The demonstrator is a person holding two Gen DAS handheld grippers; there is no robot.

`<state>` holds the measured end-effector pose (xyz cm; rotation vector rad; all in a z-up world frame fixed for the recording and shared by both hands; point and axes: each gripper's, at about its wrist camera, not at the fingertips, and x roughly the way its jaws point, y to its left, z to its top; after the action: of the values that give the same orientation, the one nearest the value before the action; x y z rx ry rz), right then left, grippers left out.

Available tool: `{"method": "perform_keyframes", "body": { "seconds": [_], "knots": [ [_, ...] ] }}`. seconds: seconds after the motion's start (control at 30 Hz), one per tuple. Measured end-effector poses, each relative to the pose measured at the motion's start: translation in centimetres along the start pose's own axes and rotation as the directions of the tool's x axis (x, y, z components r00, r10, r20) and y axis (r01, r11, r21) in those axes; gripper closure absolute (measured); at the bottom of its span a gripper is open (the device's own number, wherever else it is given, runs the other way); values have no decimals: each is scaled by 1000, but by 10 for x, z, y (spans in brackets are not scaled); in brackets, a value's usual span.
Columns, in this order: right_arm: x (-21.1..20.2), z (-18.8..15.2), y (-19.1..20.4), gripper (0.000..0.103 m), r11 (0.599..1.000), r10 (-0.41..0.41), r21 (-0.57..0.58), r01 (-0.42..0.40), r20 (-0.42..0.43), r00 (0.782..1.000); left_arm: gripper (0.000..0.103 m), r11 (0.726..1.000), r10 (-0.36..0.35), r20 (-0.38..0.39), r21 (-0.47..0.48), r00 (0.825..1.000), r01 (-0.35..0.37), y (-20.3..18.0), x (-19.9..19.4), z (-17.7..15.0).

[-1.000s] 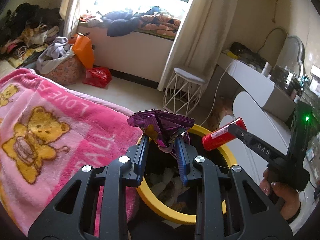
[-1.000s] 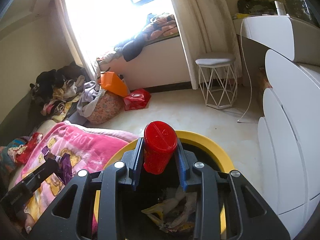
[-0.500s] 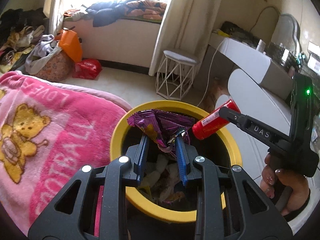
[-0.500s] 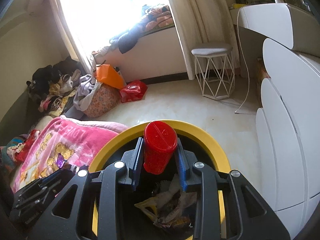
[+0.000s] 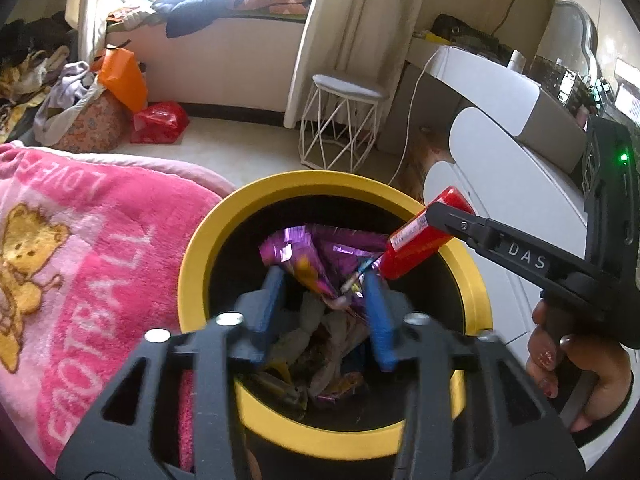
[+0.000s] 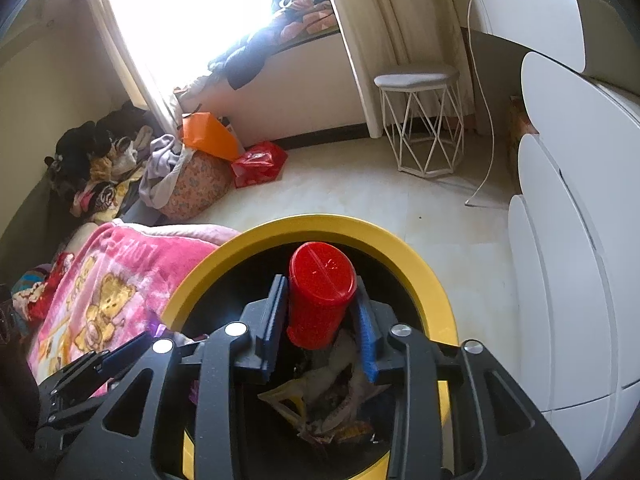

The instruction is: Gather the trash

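Your left gripper [image 5: 326,304] hangs over the mouth of the yellow-rimmed bin [image 5: 192,264] with its jaws opening; the purple wrapper [image 5: 316,258] sits loose between the blue pads, no longer pinched, right above the trash already in the bin. Your right gripper [image 6: 320,316] is opening too; the red canister [image 6: 320,296] stands between its pads, a gap showing on the left side, so I judge it released or nearly so, though contact on the right pad is hard to rule out.

What could go wrong: in the left wrist view the canister lies slanted with its upper end over the far rim, so if it tips as the pads part it may strike the rim and roll onto the floor [image 6: 360,192]; keep it well over the opening. The wrapper is light and crumpled; it could cling to a pad and come back out with you, or brush the canister just beside it.

Against the earlier frames: both sets of jaws stood clamped then, the wrapper squeezed upright and the canister gripped tight; both tools have come lower, and the bin has slid toward the middle of each view; the pink blanket [image 5: 80,248], the white stool [image 5: 344,128] and the window ledge [image 6: 288,24] lie as before.
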<state>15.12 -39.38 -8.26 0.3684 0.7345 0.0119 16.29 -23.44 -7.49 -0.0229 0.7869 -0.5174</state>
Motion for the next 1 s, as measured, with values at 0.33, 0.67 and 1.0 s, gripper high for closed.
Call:
{"method": "perform_keyframes", "body": {
  "seconds": [0.33,0.67,1.0],
  "knots": [
    [-8,-1,0,49,1000,-18,-15,18,7,1000,25,1000,3,-11,-7,1000,-3,1,-8,-2],
    [-39,-13,13,24,997,-38,-64,42,58,998,11,995,88,29,-60,996,-86,24,-43,-7],
    [-73,-40,50,7,994,3,-111,21,210,978,11,971,218,142,-135,966,-199,60,-97,-24]
  ]
}}
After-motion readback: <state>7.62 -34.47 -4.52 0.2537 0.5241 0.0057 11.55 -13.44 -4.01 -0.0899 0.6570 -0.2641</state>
